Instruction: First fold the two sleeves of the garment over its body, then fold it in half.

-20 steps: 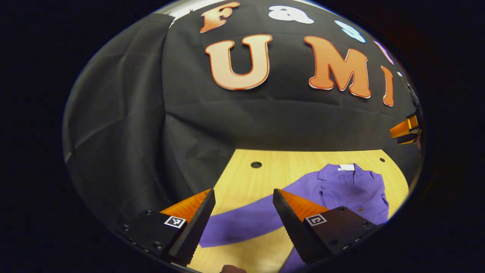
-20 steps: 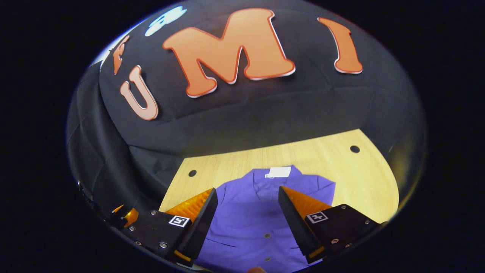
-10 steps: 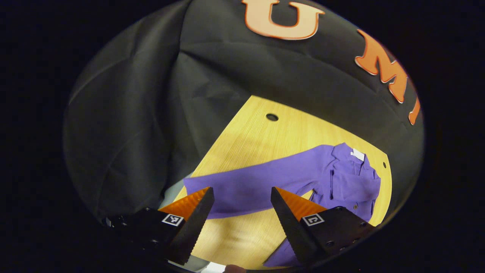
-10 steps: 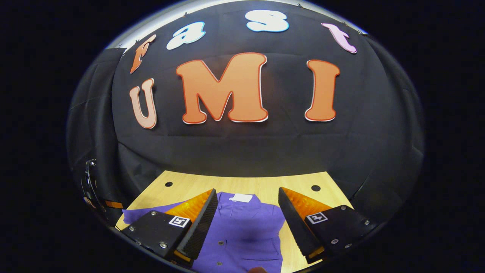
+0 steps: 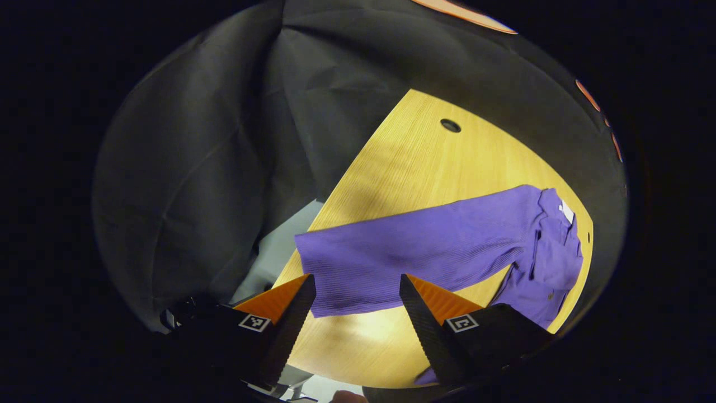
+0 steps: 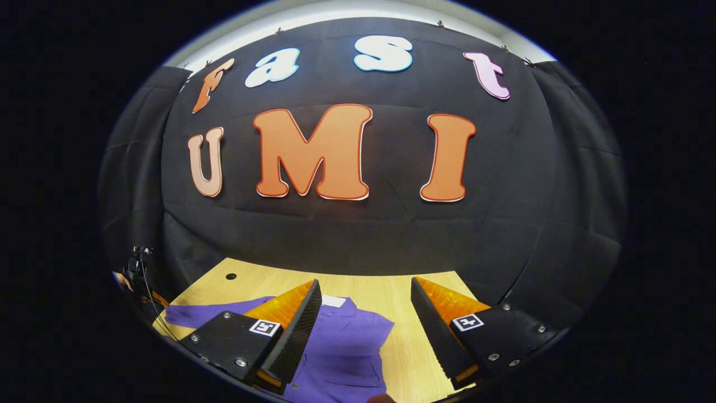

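A purple button-up garment (image 5: 537, 263) lies on a light wooden table (image 5: 414, 168). One long sleeve (image 5: 414, 252) stretches flat toward the table's left edge, its cuff just ahead of my left gripper (image 5: 358, 308), which hangs open above the table with nothing between its fingers. The collar with a white tag (image 5: 566, 211) is at the far right. In the right gripper view the garment's body (image 6: 347, 347) and the outstretched sleeve (image 6: 218, 310) lie below my right gripper (image 6: 363, 319), which is open and holds nothing.
Black cloth walls (image 6: 358, 235) close in the table at the back and left. The tabletop has small round holes (image 5: 450, 125) (image 6: 230, 276). A pale floor strip (image 5: 268, 263) shows beyond the table's left edge. A cabled device (image 6: 137, 268) shows at the left rim of the right gripper view.
The left gripper has tilted down and swung left toward the sleeve's cuff, which now shows larger. The right gripper has risen and pulled back, so less garment shows beneath it.
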Demonstrator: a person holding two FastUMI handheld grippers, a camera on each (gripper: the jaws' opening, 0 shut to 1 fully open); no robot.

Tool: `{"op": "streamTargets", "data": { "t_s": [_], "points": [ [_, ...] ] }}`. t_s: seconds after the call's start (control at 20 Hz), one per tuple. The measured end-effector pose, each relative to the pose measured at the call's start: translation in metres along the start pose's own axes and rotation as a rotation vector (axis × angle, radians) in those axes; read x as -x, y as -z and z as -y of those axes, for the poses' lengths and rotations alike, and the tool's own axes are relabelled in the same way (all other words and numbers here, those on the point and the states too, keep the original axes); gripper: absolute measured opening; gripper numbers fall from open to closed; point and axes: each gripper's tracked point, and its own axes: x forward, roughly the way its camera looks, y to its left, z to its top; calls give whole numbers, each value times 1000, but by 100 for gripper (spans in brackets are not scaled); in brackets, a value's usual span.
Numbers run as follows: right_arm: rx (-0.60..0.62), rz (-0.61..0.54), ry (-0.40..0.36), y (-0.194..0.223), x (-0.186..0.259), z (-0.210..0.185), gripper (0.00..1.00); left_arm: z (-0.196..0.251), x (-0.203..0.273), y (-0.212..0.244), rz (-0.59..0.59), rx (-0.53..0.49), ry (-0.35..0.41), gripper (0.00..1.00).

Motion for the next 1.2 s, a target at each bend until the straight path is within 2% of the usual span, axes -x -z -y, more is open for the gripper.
{"op": "streamTargets", "data": {
  "t_s": [0.6,0.8,0.9,0.95,1.05,1.1,1.15,1.2],
  "points": [
    [38,-58,31,19,7,-2,95,-33,-60,25,-217,115,-4,98],
    [8,-57,45,20,11,-7,95,-34,-59,27,-278,108,-59,95],
    [-8,-61,51,22,14,-11,95,-34,-62,27,-320,99,-58,79],
    [-14,-61,60,24,15,-12,95,-33,-62,27,-331,104,-56,75],
    [-24,-63,72,28,19,-17,95,-26,-61,23,-339,94,-50,54],
    [-30,-70,76,31,22,-19,95,-22,-60,23,-345,95,-47,49],
    [-35,-81,79,35,24,-23,95,-18,-62,23,-344,89,-44,37],
    [-37,-92,85,39,26,-26,95,-18,-62,24,-349,78,-49,31]
  ]
}}
